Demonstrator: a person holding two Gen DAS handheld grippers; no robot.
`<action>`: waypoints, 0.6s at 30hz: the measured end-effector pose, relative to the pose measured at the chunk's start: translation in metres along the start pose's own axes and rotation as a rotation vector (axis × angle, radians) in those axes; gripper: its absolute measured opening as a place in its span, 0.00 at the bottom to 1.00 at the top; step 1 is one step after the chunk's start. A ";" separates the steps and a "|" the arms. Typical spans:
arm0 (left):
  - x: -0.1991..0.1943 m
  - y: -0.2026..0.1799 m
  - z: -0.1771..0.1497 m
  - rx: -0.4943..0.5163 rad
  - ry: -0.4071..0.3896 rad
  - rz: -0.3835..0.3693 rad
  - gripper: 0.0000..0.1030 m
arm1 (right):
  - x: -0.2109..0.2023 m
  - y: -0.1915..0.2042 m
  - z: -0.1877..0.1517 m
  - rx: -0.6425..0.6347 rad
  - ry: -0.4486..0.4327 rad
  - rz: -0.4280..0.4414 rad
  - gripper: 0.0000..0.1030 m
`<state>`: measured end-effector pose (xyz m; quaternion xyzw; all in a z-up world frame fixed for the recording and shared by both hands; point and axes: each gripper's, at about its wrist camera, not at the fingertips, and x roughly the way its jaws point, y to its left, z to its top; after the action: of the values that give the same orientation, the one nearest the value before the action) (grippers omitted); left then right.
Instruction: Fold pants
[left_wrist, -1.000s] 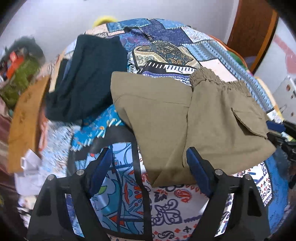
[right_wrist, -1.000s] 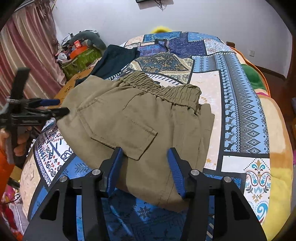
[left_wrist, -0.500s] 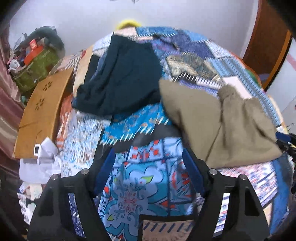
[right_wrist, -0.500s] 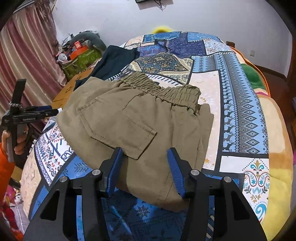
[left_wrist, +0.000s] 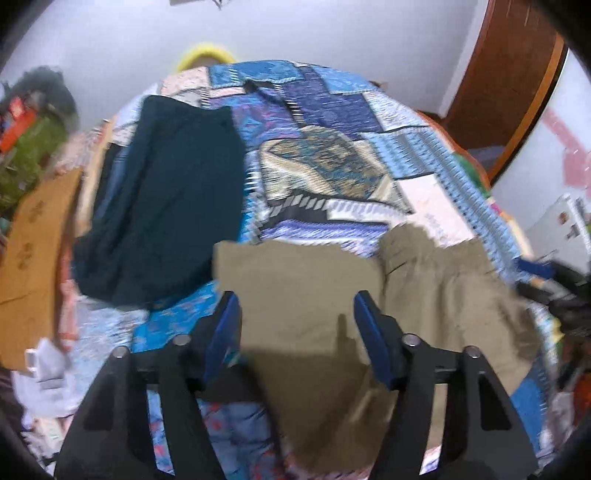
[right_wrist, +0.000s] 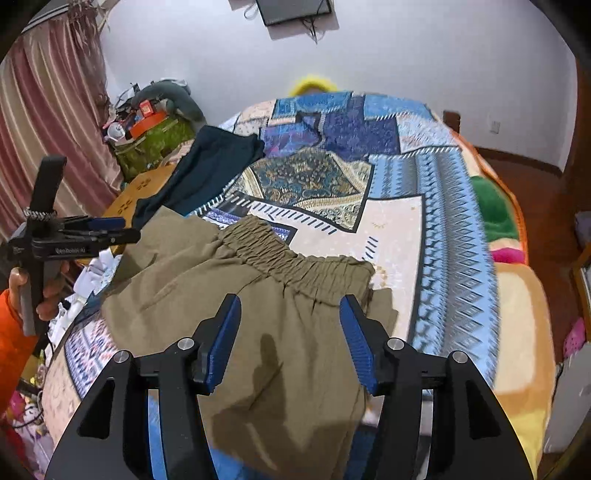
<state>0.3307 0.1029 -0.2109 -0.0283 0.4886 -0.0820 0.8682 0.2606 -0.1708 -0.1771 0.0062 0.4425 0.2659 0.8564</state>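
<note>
The left gripper (left_wrist: 295, 314) has its blue-padded fingers (left_wrist: 225, 328) spread wide, with nothing between them; it hangs over the near part of the olive-green pants (left_wrist: 332, 314), and whether the pads touch the cloth cannot be told through the motion blur. The right gripper (right_wrist: 290, 325) is likewise spread wide and holds nothing, its blue pads (right_wrist: 354, 339) framing the pants (right_wrist: 236, 302) just below the gathered elastic waistband (right_wrist: 295, 258). In the right wrist view the left gripper (right_wrist: 107, 229) shows from the side at the left edge, held by the person's hand (right_wrist: 48, 288) in an orange sleeve, its fingers pointing toward the left edge of the pants. The pants lie folded on a bed covered with a blue patchwork bedspread (right_wrist: 443, 206), with the waistband toward the far side and a darker patch, perhaps a shadow, on the cloth near the right gripper. Farther up the bed, just beyond the olive pair, lies a dark teal garment (left_wrist: 166, 199), flat and apart from both grippers. Beside the bed on the left stands a wooden board (left_wrist: 33, 258) with cut-out shapes, and behind it a green bag (right_wrist: 151, 144) piled with clutter in front of a pink striped curtain (right_wrist: 51, 110). A yellow plush thing (right_wrist: 314, 83) peeks over the head of the bed against the white wall (right_wrist: 406, 55).
</note>
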 end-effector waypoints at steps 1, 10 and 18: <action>0.003 -0.001 0.003 -0.002 0.005 -0.026 0.58 | 0.010 -0.002 0.001 0.004 0.021 0.003 0.50; 0.045 0.002 -0.014 0.066 0.106 -0.019 0.57 | 0.043 -0.004 -0.014 -0.042 0.110 0.008 0.51; 0.026 0.025 -0.038 0.085 0.075 0.160 0.59 | 0.021 -0.022 -0.034 -0.024 0.108 -0.031 0.50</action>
<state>0.3140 0.1242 -0.2559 0.0507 0.5174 -0.0338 0.8536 0.2540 -0.1877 -0.2190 -0.0253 0.4849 0.2579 0.8353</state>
